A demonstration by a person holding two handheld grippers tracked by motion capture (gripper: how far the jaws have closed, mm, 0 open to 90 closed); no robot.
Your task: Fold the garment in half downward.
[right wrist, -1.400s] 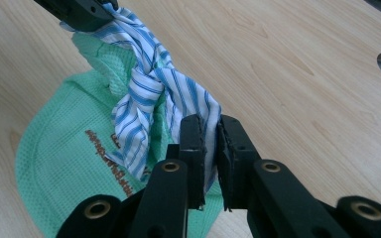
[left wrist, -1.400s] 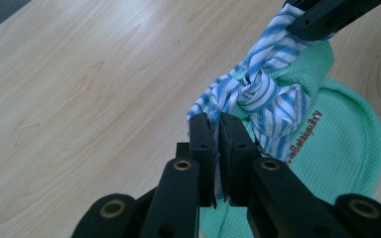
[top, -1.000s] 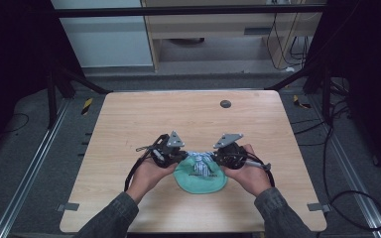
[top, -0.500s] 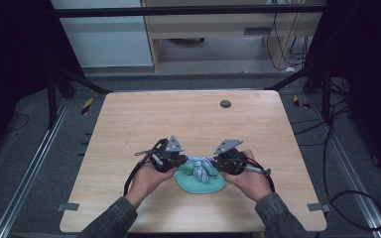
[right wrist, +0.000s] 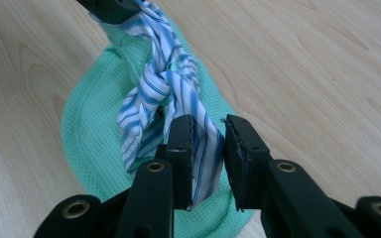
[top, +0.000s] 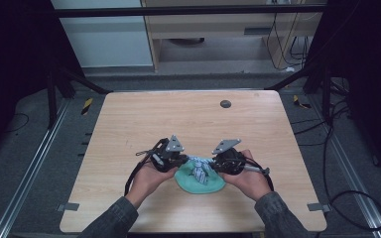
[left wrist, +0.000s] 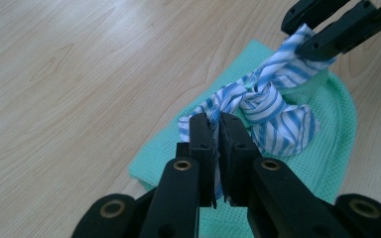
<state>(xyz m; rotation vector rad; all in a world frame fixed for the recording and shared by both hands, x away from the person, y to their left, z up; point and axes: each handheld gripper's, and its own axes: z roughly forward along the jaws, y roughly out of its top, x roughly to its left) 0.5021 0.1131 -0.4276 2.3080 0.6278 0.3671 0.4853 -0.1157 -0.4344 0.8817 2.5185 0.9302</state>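
Fingers of my left gripper (left wrist: 217, 136) were pressed tight on one end of the blue-and-white striped cloth strip (left wrist: 270, 106), and I held it just above the round mint-green waffle-weave cloth (left wrist: 327, 144). On my right gripper (right wrist: 209, 144) the fingers had just been opening: a gap showed beside the right pad, and the other end of the strip hung between them, lying against the left pad only. So that side was no longer gripped.

The strip was tied in a knot at its middle, and it sat on top of the green cloth, near the front edge of the pale wooden bench (top: 188, 119), between my two hands. From the high view, both grippers pointed inward at the bundle from either side.

I judged that the knot was done and the step in hand was to let the ends go. To do this well, I thought the right fingers should open wide before I drew that hand back, because a pad that drags on the fabric could pull the knot loose or shift the green cloth. The left side should hold firm until the right end fell free, and then open in the same way, without lifting. Both hands should move straight away from the knot, low and slowly.
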